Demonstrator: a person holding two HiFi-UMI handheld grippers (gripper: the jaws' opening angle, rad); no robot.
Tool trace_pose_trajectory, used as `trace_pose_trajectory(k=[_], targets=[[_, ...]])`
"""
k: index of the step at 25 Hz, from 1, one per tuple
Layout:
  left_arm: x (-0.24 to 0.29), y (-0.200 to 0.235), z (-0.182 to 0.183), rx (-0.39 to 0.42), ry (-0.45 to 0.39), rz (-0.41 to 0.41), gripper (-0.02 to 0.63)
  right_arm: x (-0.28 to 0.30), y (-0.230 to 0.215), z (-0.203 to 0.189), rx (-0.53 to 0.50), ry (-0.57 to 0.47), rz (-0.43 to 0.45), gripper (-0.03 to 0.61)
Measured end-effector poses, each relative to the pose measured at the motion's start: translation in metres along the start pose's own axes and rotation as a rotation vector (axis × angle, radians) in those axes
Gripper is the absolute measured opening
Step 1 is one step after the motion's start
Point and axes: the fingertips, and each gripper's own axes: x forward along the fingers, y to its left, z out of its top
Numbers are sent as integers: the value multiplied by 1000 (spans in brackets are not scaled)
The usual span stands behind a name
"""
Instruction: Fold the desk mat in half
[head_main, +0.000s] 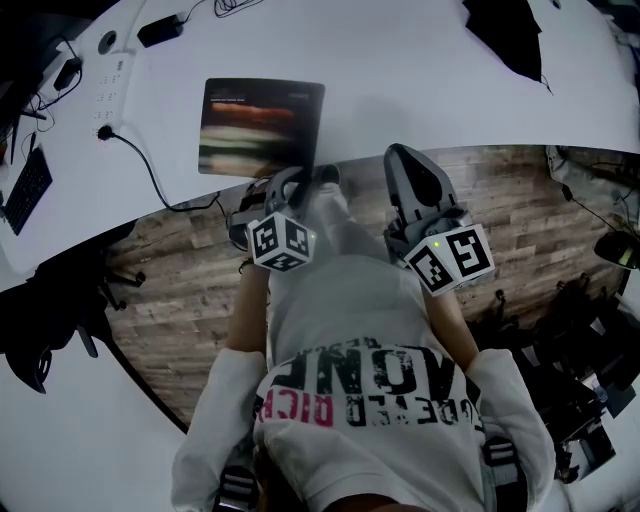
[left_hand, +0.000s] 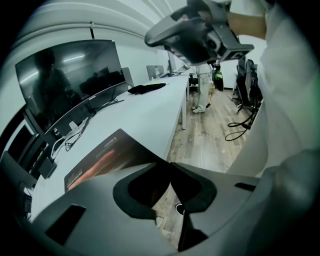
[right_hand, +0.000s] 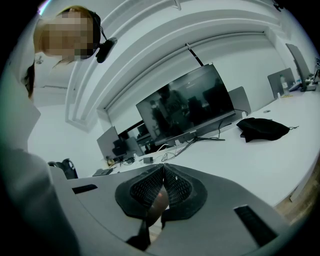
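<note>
Item: desk mat (head_main: 262, 125), dark, with a blurred red and pale printed band, lying flat and unfolded on the white table (head_main: 420, 80), its near side along the table's near edge. Left gripper (left_hand: 169, 164): angled down at the mat's near right corner, jaws drawn together at the tips, and the corner appears pinched between them. The hold looks shallow. Right gripper (right_hand: 163, 167): held off the table to the right, over the wood floor (head_main: 530, 190), jaws pressed together on nothing. Other contents: a wide curved monitor (left_hand: 70, 85) at the far side, a power strip (head_main: 110, 90) with cables at the far left, and a black bundle of cloth (right_hand: 262, 129) far to the right. Step in hand, by judgement: securing the first corner, with no fold begun. The next move calls for lifting that corner and carrying it across to the opposite edge. The right gripper is likely needed on the mat, to take a second corner or hold it from sliding. Writing: a thin white line of print along the mat's far edge, too small to read. Large letters on the person's shirt, upside down and creased, are not reliably legible. The cube on each gripper bears square markers only.
</note>
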Motion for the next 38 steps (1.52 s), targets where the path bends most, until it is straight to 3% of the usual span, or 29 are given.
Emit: trace_pose_trajectory(k=[6, 9, 12, 18, 24, 27, 38], targets=[[-4, 2, 3, -66, -47, -32, 19, 5, 10, 3, -14, -9, 0, 2], [-8, 6, 4, -145, -96, -52, 14, 8, 16, 6, -23, -16, -7, 1], [-15, 16, 8, -316, -184, -57, 12, 13, 24, 9, -29, -21, -7, 1], [-41, 50, 6, -780, -387, 4, 12, 25, 45, 10, -33, -15, 4, 0], [-63, 79, -6, -1008, -493, 71, 12, 36, 60, 7, -38, -4, 16, 0], [-72, 91, -12, -1072, -515, 99, 12, 42, 64, 5, -41, 4, 19, 2], [-95, 123, -40, -1160, -554, 225, 12, 63, 80, 1, -54, 31, 53, 0]])
